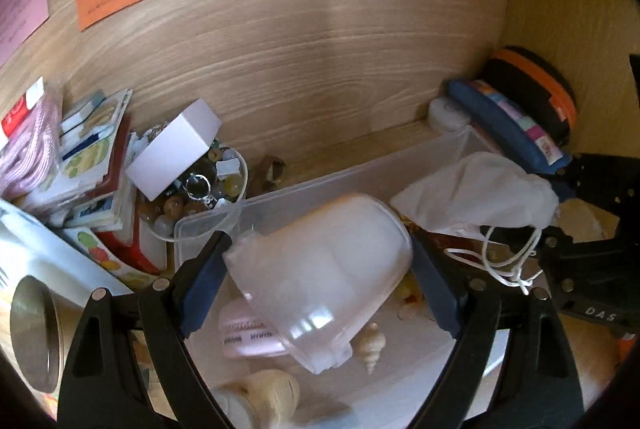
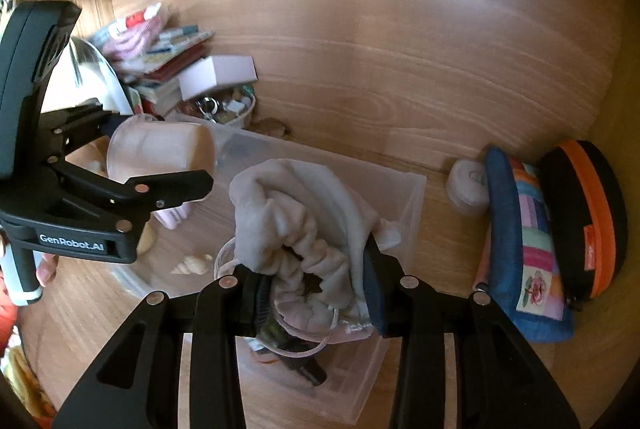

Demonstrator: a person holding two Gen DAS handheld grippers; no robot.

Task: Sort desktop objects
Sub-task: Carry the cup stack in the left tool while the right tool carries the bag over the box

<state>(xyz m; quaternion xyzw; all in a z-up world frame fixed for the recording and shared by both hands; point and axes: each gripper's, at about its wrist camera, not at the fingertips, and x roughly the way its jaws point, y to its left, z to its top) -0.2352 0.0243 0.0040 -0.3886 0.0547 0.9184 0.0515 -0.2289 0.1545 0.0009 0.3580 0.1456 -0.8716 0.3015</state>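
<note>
At frame centre a clear plastic cup point(image 1: 326, 279) is clamped sideways between the left gripper point(image 1: 320, 269) pads – above a translucent bin point(image 1: 360, 169). A white drawstring pouch point(image 1: 478, 195) is seen right of centre – a seashell point(image 1: 373, 345) below.

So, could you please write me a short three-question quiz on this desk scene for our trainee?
1. True or false: the left gripper holds the translucent cup.
2. The right gripper grips: A) the seashell B) the white drawstring pouch C) the patchwork case.
3. Fill in: both held items hang over the clear plastic ___.

Key: 1 true; 2 B; 3 bin.
</note>
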